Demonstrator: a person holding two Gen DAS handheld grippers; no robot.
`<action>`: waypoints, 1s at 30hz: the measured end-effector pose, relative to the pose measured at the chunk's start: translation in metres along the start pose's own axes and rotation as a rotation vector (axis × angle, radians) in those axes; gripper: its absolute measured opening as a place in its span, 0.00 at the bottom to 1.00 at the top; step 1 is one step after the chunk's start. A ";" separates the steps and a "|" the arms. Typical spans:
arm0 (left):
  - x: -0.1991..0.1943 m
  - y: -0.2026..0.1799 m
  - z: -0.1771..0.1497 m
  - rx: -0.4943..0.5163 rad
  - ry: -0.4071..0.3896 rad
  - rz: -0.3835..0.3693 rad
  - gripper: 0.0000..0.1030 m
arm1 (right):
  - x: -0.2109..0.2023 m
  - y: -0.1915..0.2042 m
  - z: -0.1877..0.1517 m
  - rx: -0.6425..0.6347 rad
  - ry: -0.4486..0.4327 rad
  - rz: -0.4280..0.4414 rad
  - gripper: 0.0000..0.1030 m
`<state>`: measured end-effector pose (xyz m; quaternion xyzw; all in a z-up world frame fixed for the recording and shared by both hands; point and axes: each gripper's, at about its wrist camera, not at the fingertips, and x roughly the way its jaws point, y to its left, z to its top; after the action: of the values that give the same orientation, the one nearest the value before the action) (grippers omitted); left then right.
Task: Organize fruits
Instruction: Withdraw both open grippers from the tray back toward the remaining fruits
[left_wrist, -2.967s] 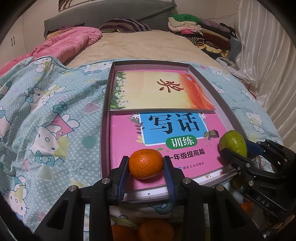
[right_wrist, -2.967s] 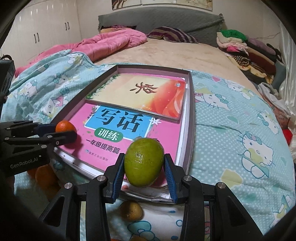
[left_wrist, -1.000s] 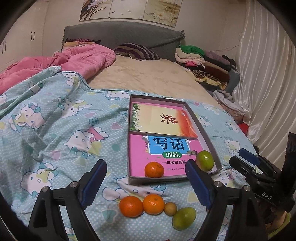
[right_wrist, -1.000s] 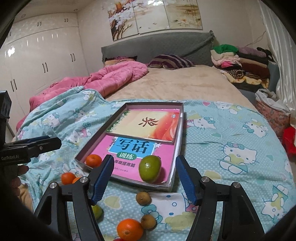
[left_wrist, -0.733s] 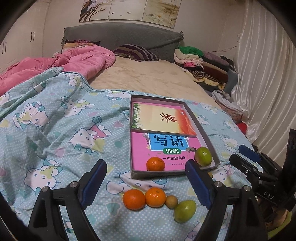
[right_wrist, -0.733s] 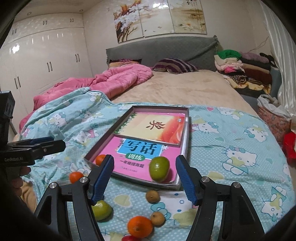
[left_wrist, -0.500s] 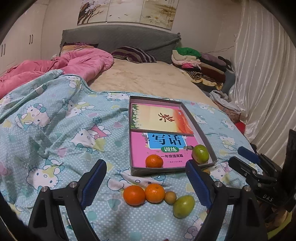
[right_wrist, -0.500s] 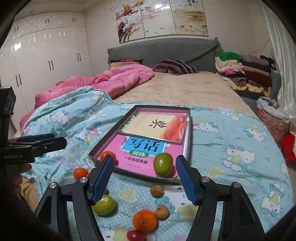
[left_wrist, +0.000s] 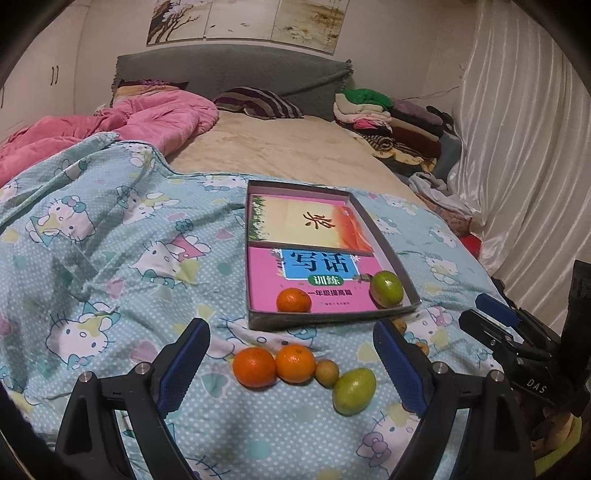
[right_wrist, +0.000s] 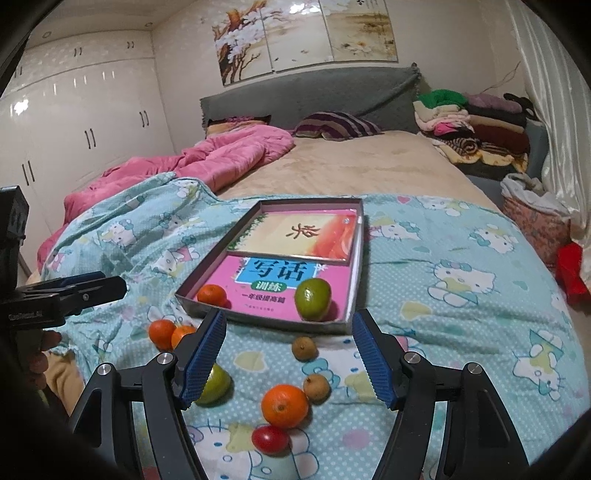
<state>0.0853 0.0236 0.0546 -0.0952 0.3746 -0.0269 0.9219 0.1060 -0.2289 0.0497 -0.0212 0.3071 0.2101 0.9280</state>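
Fruits: orange (left_wrist: 293, 300) and lime (left_wrist: 386, 288) now released in tray (left_wrist: 255, 320); both grippers (left_wrist: 291, 363) (right_wrist: 288, 356) gape empty, pulled back; more fruit remains.

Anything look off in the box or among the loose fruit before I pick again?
Nothing is spilled or damaged. Oddly, the shallow grey box holds two books, and the orange tangerine and green round fruit sit on the pink book. Other fruit lies loose on the blanket.

Orange (left_wrist: 294, 300), green fruit (left_wrist: 386, 288) in tray (left_wrist: 325, 319)
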 end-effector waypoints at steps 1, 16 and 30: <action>0.000 -0.002 -0.001 0.006 0.001 -0.002 0.87 | -0.001 -0.002 -0.001 0.003 0.003 -0.003 0.70; 0.001 -0.018 -0.019 0.055 0.040 -0.041 0.87 | -0.010 0.002 -0.027 0.001 0.065 -0.034 0.70; 0.001 -0.029 -0.038 0.074 0.088 -0.085 0.87 | -0.004 0.019 -0.052 -0.031 0.141 -0.031 0.70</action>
<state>0.0601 -0.0108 0.0330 -0.0755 0.4089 -0.0841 0.9056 0.0663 -0.2222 0.0111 -0.0550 0.3680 0.1982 0.9068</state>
